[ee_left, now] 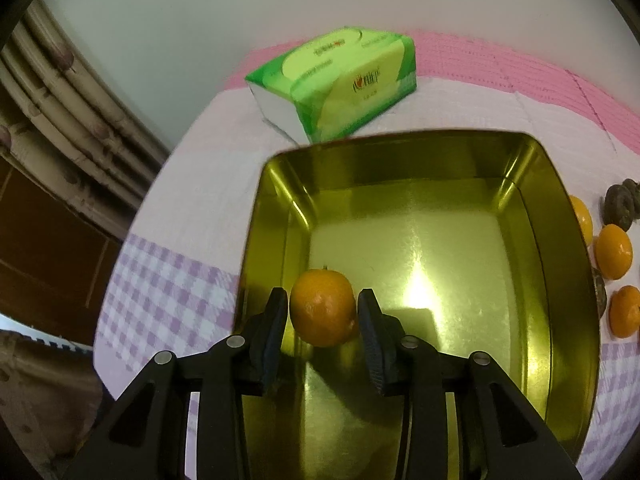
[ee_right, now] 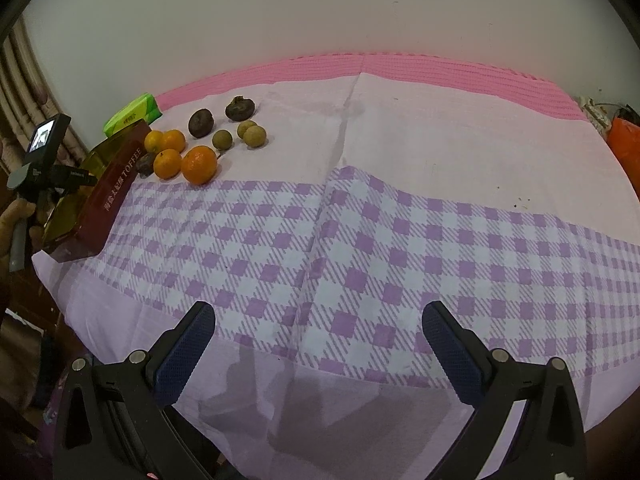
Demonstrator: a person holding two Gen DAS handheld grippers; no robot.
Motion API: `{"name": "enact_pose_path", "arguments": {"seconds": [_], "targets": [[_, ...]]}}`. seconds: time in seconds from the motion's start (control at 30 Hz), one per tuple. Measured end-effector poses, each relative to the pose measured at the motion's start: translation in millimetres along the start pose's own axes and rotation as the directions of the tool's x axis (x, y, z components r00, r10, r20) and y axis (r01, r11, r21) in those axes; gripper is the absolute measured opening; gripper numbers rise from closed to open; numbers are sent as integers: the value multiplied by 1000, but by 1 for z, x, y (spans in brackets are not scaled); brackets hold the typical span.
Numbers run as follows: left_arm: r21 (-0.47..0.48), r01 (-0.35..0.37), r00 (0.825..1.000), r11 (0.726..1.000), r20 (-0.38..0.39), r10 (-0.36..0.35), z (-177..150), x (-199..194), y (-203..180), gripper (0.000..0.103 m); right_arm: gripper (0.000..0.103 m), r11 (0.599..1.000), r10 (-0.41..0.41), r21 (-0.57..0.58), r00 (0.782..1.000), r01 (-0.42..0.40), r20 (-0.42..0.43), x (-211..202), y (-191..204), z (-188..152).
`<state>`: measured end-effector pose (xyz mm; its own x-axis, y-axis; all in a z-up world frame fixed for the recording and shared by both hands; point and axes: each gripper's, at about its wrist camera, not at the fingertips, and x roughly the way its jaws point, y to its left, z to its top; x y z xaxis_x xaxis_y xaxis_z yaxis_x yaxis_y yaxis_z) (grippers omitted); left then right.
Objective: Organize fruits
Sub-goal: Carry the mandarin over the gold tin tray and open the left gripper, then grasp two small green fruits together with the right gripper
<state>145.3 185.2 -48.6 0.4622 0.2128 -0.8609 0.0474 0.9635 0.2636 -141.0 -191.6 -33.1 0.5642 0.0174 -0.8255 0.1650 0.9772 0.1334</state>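
**Orange in the tin, right tongs idle over open cloth**

We start with the margins. The gold tin sits on the checked tablecloth near its left edge, where the cloth drops away toward a dark wooden surface and a curtain. A green tissue pack lies just beyond the tin's far wall, close to the pink border strip that runs along the back against the wall. To the tin's right, a cluster of fruit crowds its side: several oranges, two dark round fruits and three small tan ones. From the right wrist view we see the tin's red outer wall lettered TOFFEE, with the nearest fruit just beside it. The rest of the cloth, centre and right, is bare and gives wide room; an orange-red object sits off the far right edge.

Inside the tin the floor is mostly clear, with one orange near the left wall.

We find the left gripper pointing down into the tin, its fingers flanking that orange. The jaws stand barely wider than the fruit: a thin gap shows at the left pad, and the right pad is at the skin or just off it, so no real grip is apparent. The orange seems to rest on the tin floor.

The right gripper hangs over the near checked cloth, jaws spread wide, holding and touching nothing.
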Motion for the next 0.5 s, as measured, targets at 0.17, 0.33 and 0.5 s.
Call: {"name": "enact_pose_path", "arguments": {"seconds": [0.17, 0.33, 0.5], "targets": [[-52, 42, 996, 998, 84, -37, -3, -36, 8, 64, 103, 999, 33, -32, 999, -33, 17, -6, 8, 5], [-103, 169, 975, 980, 165, -151, -24, -90, 10, 71, 103, 986, 121, -119, 991, -114, 51, -14, 28, 16], [-98, 286, 947, 953, 180, -265, -57, -131, -5, 74, 103, 969, 172, -195, 981, -153, 89, -17, 46, 37]]}}
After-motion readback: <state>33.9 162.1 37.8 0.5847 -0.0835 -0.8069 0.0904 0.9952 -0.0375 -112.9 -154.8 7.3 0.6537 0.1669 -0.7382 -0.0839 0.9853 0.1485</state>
